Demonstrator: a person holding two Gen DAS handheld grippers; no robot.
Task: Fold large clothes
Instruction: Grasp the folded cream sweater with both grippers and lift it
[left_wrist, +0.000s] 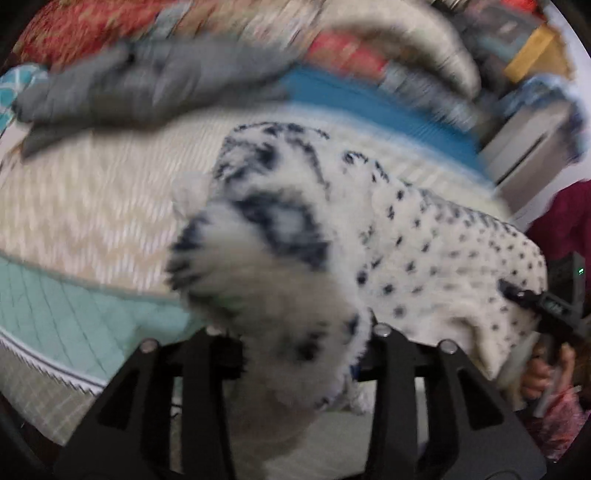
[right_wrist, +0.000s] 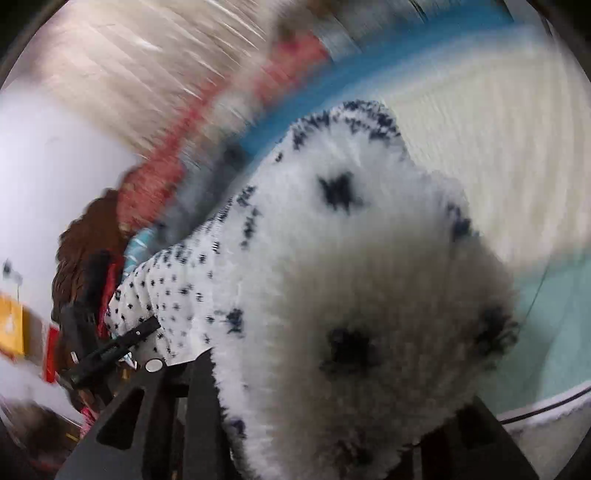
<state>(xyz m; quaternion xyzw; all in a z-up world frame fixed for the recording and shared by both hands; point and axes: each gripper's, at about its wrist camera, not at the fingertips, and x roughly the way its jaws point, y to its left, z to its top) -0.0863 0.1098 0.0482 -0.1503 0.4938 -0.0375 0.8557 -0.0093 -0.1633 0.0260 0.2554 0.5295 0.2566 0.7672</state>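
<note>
With both grippers' fingers (left_wrist: 388, 354) clamped on the fuzzy spotted garment (left_wrist: 424, 240), each hand should keep the cloth between them taut and level while carrying it over the bed (left_wrist: 92, 206).

The setting was a home bedroom: a bed (left_wrist: 92, 206) carried a quilted spread, with piled bedding (left_wrist: 388, 48) heaped behind that bed.

Bed (left_wrist: 92, 206): cream centre bare and passable. Grey garment (left_wrist: 147, 88) and piled bedding (left_wrist: 399, 48) block the far edge; fleece sweater (left_wrist: 424, 236) covers the right side
</note>
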